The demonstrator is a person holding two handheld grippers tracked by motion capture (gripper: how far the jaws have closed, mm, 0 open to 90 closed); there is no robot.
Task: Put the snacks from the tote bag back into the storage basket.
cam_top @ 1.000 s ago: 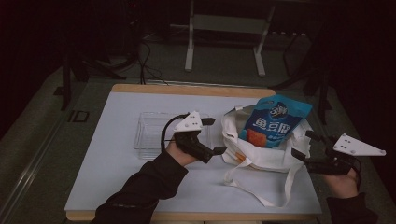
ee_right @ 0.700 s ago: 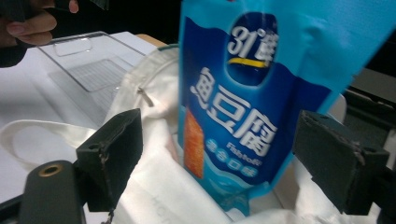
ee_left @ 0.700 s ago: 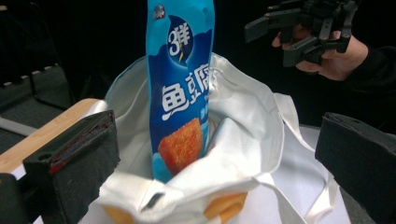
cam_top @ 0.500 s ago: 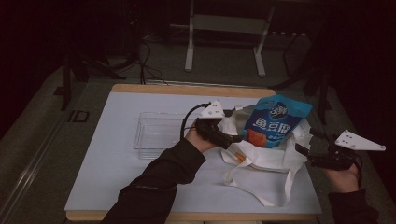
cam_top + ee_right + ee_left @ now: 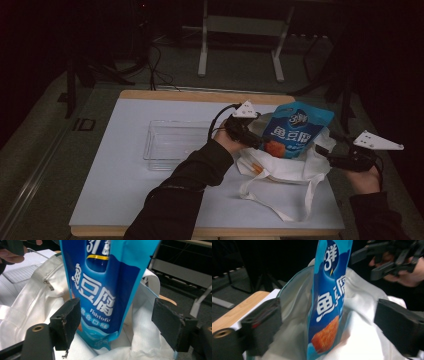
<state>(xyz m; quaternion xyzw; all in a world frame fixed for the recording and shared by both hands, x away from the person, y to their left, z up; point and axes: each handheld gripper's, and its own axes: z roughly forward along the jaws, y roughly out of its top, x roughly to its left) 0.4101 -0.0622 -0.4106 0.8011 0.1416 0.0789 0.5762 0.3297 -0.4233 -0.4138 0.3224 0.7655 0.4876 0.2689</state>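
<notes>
A blue fish-tofu snack pouch (image 5: 296, 131) stands upright in a white tote bag (image 5: 280, 169) on the right of the table. My left gripper (image 5: 256, 141) is at the bag's left rim. In the left gripper view its jaws stand wide on either side of the pouch (image 5: 329, 297), apart from it, and have just been closing. My right gripper (image 5: 324, 151) comes in from the bag's right side. Its jaws (image 5: 120, 321) also straddle the pouch (image 5: 105, 290) without pressing it and have just been closing. Both are open.
A clear plastic tray (image 5: 172, 145) sits at the table's middle, left of the bag. The bag's straps (image 5: 300, 200) trail toward the table's front edge. The other hand's gripper (image 5: 387, 257) shows beyond the bag. A metal stand (image 5: 240, 30) rises behind the table.
My left gripper has moved right, from beside the tray to the bag's left rim by the pouch. The right gripper has edged left toward the bag.
</notes>
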